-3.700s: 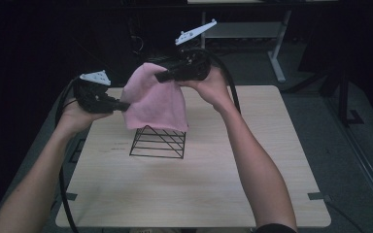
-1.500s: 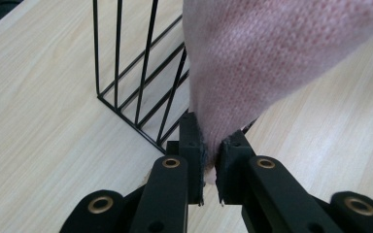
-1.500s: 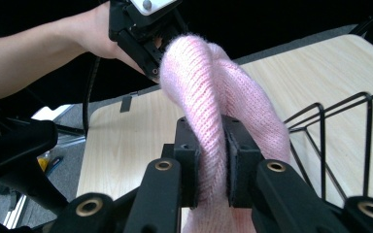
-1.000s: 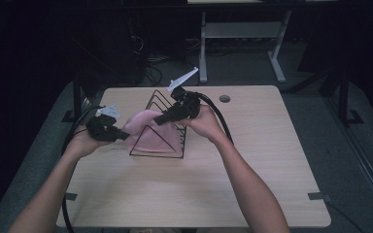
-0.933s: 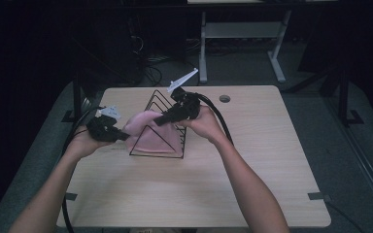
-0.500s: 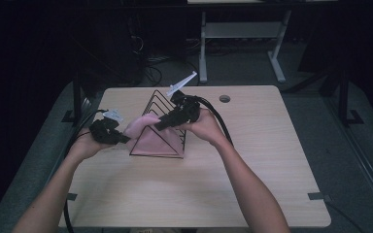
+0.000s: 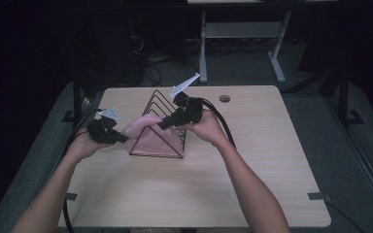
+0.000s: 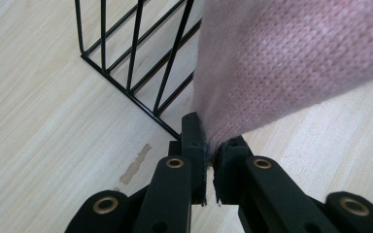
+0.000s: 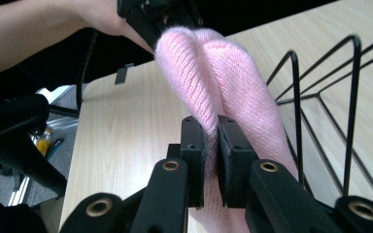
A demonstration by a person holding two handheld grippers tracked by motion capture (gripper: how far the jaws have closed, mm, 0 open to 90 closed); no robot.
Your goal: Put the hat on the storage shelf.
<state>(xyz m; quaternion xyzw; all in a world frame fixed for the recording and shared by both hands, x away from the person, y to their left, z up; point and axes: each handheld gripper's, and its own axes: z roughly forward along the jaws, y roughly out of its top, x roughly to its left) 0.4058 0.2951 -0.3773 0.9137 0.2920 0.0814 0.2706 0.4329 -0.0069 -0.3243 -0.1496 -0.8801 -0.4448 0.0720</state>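
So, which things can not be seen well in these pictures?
- High view: the lower part of the pink knit cloth is hidden behind the black wire rack.
- High view: both hand-held gripper tips are too small to show the grip: left hand-held gripper, right hand-held gripper.
- Left gripper view: the top edge cuts off the cloth.

A pink knitted cloth [image 7: 148,133] hangs folded over the left end of a black wire rack [image 7: 167,121], draping down inside its triangular frame. The rack stands upright on the light wooden table [image 7: 252,170], left of center.
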